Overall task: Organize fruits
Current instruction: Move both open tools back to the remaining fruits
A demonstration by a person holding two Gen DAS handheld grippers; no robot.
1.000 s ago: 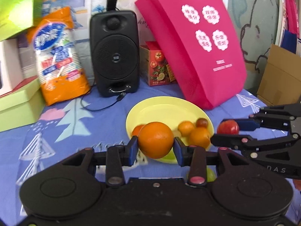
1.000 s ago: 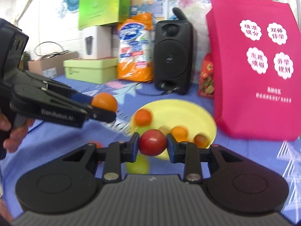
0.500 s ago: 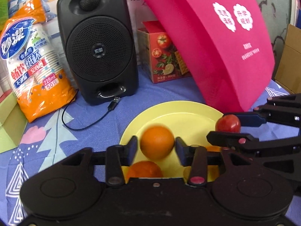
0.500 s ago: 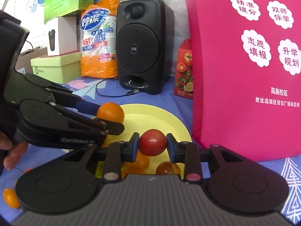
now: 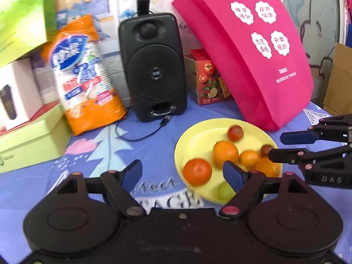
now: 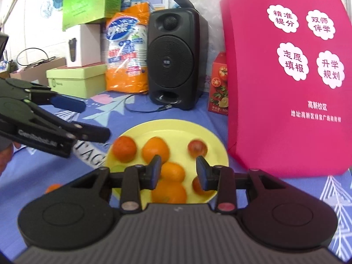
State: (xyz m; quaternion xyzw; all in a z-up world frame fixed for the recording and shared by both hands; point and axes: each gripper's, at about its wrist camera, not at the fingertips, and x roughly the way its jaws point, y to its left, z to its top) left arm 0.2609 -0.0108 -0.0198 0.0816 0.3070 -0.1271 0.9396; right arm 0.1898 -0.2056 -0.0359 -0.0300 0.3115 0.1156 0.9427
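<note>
A yellow plate [image 5: 198,132] on the blue cloth holds several oranges and small red fruits; it also shows in the right wrist view [image 6: 171,125]. The orange [image 5: 225,150] and the red fruit [image 5: 235,132] lie loose on it, as does a green fruit [image 5: 224,191]. My left gripper [image 5: 183,175] is open and empty, just left of the plate. My right gripper [image 6: 178,169] is open and empty above the plate's near side, over an orange [image 6: 170,171]. The released red fruit [image 6: 197,147] sits at the plate's far right.
A black speaker [image 5: 153,66] with a cable, an orange cup pack [image 5: 85,77], a pink bag [image 5: 248,50], a red cracker box [image 5: 209,79] and green boxes [image 5: 28,136] stand behind. A small orange fruit [image 6: 52,188] lies on the cloth left of the plate.
Both grippers opened and let go of their fruit: the orange and the red fruit now lie on the plate. Both grippers drew back from the plate.
</note>
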